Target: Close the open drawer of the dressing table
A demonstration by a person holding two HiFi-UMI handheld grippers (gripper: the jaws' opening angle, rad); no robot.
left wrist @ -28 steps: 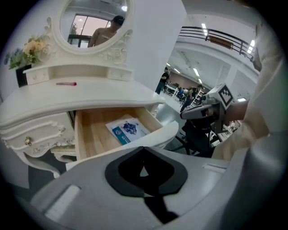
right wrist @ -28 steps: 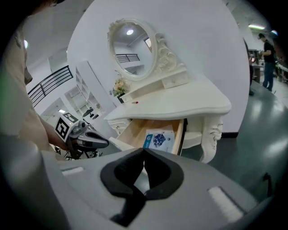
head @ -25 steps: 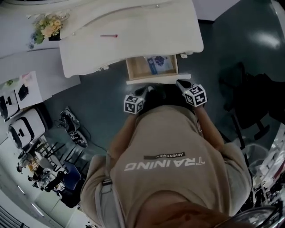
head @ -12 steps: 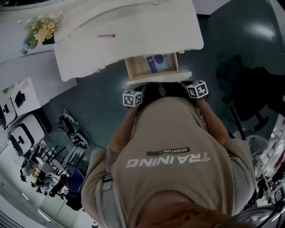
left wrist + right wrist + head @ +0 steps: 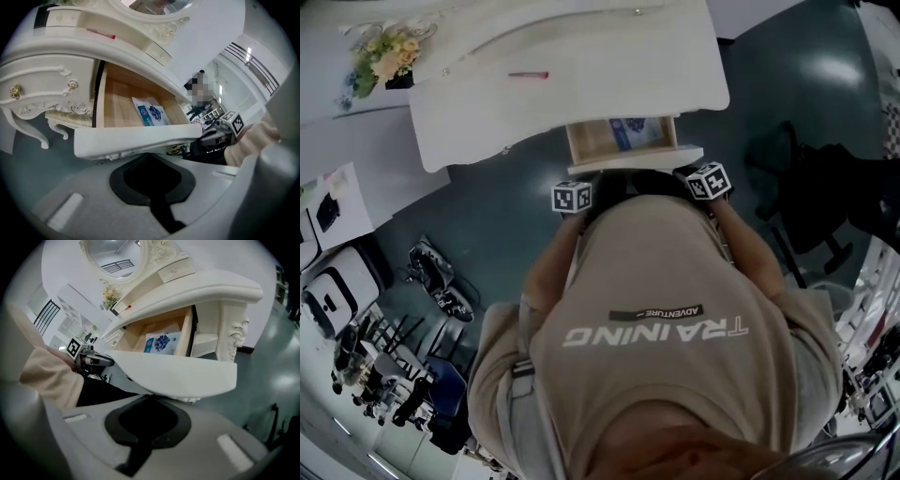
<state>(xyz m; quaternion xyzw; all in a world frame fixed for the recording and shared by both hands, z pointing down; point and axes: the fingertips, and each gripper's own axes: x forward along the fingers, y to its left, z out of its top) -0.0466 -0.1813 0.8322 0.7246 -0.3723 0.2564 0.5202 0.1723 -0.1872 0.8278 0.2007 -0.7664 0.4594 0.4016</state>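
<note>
Drawer point(image 5: 598, 141) part-open under desk point(image 5: 581, 56) front edge, blue pkt point(image 5: 630, 131) inside. L claw point(image 5: 149, 158) and R claw point(image 5: 148, 400): both jaws together, empty, tips up against drawer's white front panel.

Drawer point(image 5: 592, 141) slid further into dressing table point(image 5: 581, 89); left hand-held gripper point(image 5: 151, 161), right hand-held gripper point(image 5: 149, 405) moved forward against its front.

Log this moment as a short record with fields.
drawer: open, partly out of the dressing table
contents: blue-printed packet on the wooden bottom
left gripper: jaws together, tips at the drawer front
right gripper: jaws together, tips at the drawer front
tabletop: thin red item
</note>
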